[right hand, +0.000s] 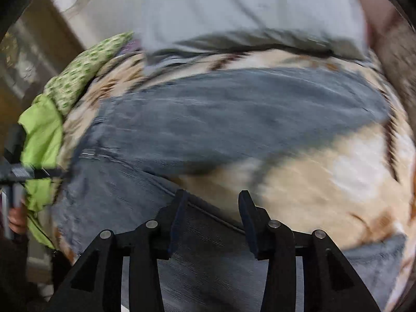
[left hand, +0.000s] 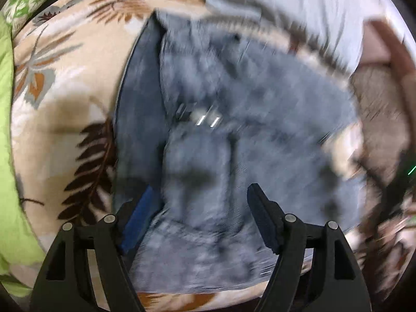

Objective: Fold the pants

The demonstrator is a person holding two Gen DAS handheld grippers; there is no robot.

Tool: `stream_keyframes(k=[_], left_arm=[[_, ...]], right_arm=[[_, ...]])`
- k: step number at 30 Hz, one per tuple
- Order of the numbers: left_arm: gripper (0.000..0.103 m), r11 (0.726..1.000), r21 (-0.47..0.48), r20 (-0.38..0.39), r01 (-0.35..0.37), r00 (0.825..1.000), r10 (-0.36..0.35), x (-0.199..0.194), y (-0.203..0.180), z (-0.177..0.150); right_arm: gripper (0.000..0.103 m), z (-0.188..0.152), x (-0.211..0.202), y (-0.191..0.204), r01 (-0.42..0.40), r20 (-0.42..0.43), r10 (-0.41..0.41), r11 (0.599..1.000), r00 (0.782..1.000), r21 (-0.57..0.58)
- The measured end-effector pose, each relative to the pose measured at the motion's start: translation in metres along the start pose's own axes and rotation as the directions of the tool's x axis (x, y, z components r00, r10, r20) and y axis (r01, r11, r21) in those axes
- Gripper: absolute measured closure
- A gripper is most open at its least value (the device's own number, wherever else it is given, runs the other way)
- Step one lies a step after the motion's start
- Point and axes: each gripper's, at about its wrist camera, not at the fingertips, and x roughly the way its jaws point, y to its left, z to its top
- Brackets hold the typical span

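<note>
Pants (left hand: 234, 135) beneath left gripper (left hand: 201, 195)

Setting: home bedroom. Bed covered by beige leaf-print blanket (left hand: 65, 98); lime-green quilt (right hand: 41, 130) bunched at 9 o'clock, green-patterned pillow (right hand: 85, 70) at 10 o'clock, white pillow (right hand: 247, 13) at 12 o'clock.

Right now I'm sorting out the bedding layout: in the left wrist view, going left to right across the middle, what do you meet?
Green quilt → leaf-print blanket → grey jeans → brown fuzzy cloth.
</note>
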Motion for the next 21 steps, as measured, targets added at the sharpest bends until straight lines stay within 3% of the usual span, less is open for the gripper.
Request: stream_keyframes(k=[1, 4, 9, 11, 16, 17, 19, 21], left_arm=[[0.029, 0.999, 0.027, -0.016, -0.032, 0.999, 0.032, 0.007, 0.001, -0.008], [0.029, 0.999, 0.042, -0.031, -0.023, 0.999, 0.024, 0.010, 0.008, -0.025], [0.028, 0.996, 0.037, 0.000, 0.079, 0.997, -0.079, -0.001, 0.022, -0.041], [0.029, 0.993, 0.036, -0.001, 0.115, 0.993, -0.115, 0.002, 0.028, -0.043], [0.028, 0.984, 0.060, 0.014, 0.169, 0.985, -0.170, 0.001, 0.032, -0.049], [0.028, 0.982, 0.061, 0.019, 0.180, 0.983, -0.182, 0.001, 0.033, -0.051], [0.028, 0.978, 0.056, 0.032, 0.199, 0.979, -0.201, 0.003, 0.033, -0.051], [0.028, 0.973, 0.045, 0.049, 0.228, 0.972, -0.230, 0.000, 0.038, -0.056]], right_arm=[[0.060, 0.009, 0.007, 0.014, -0.024, -0.009, 0.024, 0.999, 1.000, -0.025], [0.052, 0.037, 0.034, 0.074, -0.098, -0.053, 0.091, 0.987, 0.994, -0.129], [0.046, 0.070, 0.102, 0.178, -0.199, -0.199, 0.154, 0.951, 0.968, -0.235], [0.046, 0.074, 0.131, 0.212, -0.174, -0.240, 0.108, 0.946, 0.965, -0.274], [0.044, 0.070, 0.171, 0.252, -0.094, -0.288, -0.006, 0.939, 0.958, -0.330], [0.039, 0.066, 0.175, 0.256, -0.069, -0.288, -0.039, 0.932, 0.957, -0.355], [0.039, 0.058, 0.178, 0.264, 0.002, -0.264, -0.129, 0.901, 0.956, -0.433], [0.041, 0.051, 0.175, 0.267, 0.037, -0.230, -0.167, 0.876, 0.959, -0.481]])
